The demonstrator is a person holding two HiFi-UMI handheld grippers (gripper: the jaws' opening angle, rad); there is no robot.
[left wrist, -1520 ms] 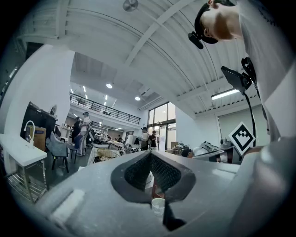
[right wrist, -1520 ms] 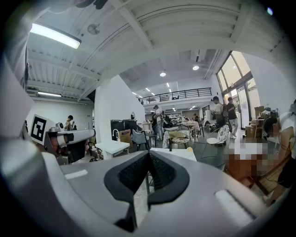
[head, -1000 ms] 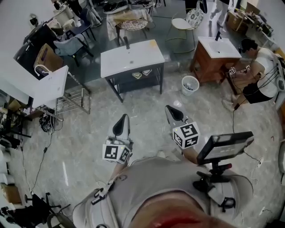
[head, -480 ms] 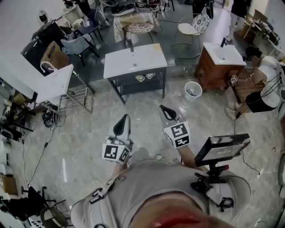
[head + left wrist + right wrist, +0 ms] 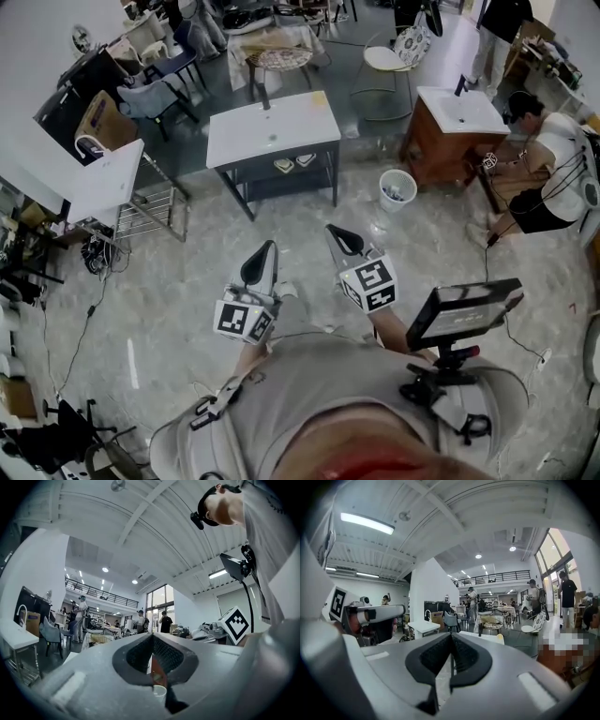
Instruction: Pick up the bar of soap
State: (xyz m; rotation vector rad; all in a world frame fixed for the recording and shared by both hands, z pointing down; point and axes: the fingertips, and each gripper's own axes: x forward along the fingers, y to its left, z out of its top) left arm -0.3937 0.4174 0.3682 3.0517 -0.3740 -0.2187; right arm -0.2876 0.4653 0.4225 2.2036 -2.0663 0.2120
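Fingers [image 5: 136, 657] of left gripper [image 5: 265, 247] closed tip to tip, nothing between them. Same for right gripper [image 5: 331, 231]: shut and empty. Both held low over bare floor [image 5: 187, 272], pointing toward white worktop [image 5: 262, 136].

Bar of soap [image 5: 319, 97] seemingly the small yellow patch at that worktop's far right corner, well apart from both pairs of fingers, touching neither.

Too small to make out shape or edges. In right gripper view, only a yellow speck beyond the fingertips. Hands and forearms mostly hidden behind marker cubes [image 5: 246, 322] and the person's own chest.

Count:
- two grippers
- two marker cubes
- one yellow patch
- two worktops with basins, the second on a wooden cabinet [image 5: 441, 150]
- one white bin [image 5: 397, 189] near that cabinet
- two small dishes [image 5: 294, 162] on the shelf under the white worktop
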